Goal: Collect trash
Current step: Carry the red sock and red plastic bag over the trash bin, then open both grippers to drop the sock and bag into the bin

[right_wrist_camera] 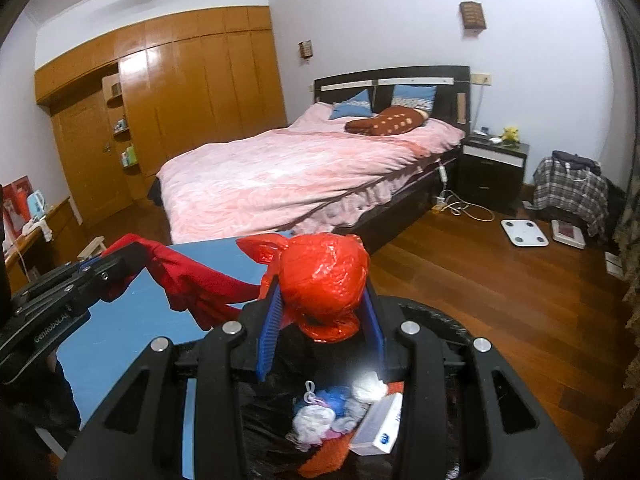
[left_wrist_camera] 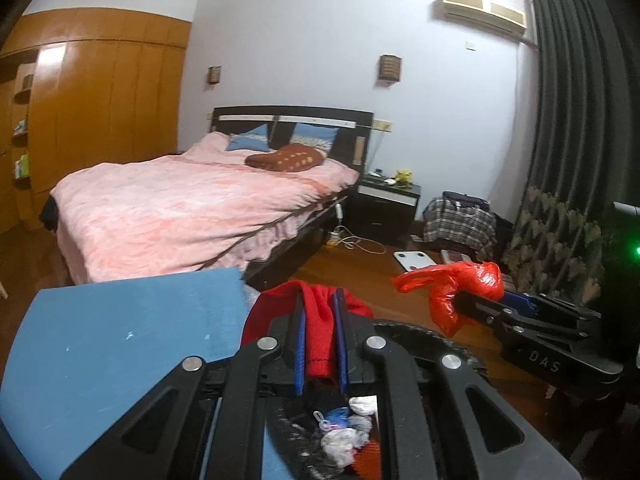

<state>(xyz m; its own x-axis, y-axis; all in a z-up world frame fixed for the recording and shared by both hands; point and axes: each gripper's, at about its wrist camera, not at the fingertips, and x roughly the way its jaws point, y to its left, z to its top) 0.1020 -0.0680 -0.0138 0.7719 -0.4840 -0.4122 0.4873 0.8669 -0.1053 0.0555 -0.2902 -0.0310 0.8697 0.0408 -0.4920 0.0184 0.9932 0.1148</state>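
Here, the left tool [left_wrist_camera: 320, 332] is clamped on a fold of red cloth [left_wrist_camera: 318, 320], which hangs between its blue finger pads [left_wrist_camera: 299, 350]. From the right wrist view, that same left tool [right_wrist_camera: 108, 270] comes in from the left side, and the red cloth [right_wrist_camera: 192, 284] drapes from its tip over the blue desk [right_wrist_camera: 168, 320].

The right tool [right_wrist_camera: 320, 312] grips a knotted red plastic bag [right_wrist_camera: 324, 276], a rounded bundle squeezed between its blue pads [right_wrist_camera: 268, 332]. In the left wrist view, the right tool [left_wrist_camera: 466, 298] reaches in from the right, with the red plastic bag [left_wrist_camera: 452, 284] bunched at its tip.

Both tools hang above a black-lined bin [right_wrist_camera: 436, 320] that sits just beside the desk [left_wrist_camera: 120, 340]. Inside the bin lie crumpled white tissues [right_wrist_camera: 312, 420], a small white box [right_wrist_camera: 380, 424], something blue, and an orange scrap [right_wrist_camera: 324, 456]. The same tissues [left_wrist_camera: 340, 440] show beneath the left tool.

Beyond the desk stands a bed [right_wrist_camera: 288, 172] with a pink cover, two blue pillows and a brown cushion [right_wrist_camera: 384, 122]. A dark nightstand [right_wrist_camera: 492, 168] is beside the bed. A wooden wardrobe [right_wrist_camera: 192, 92] fills the far left wall. On the wooden floor [right_wrist_camera: 480, 288] lie a white bathroom scale [right_wrist_camera: 524, 233] and a white cable, with a plaid bag [right_wrist_camera: 568, 190] near the wall.
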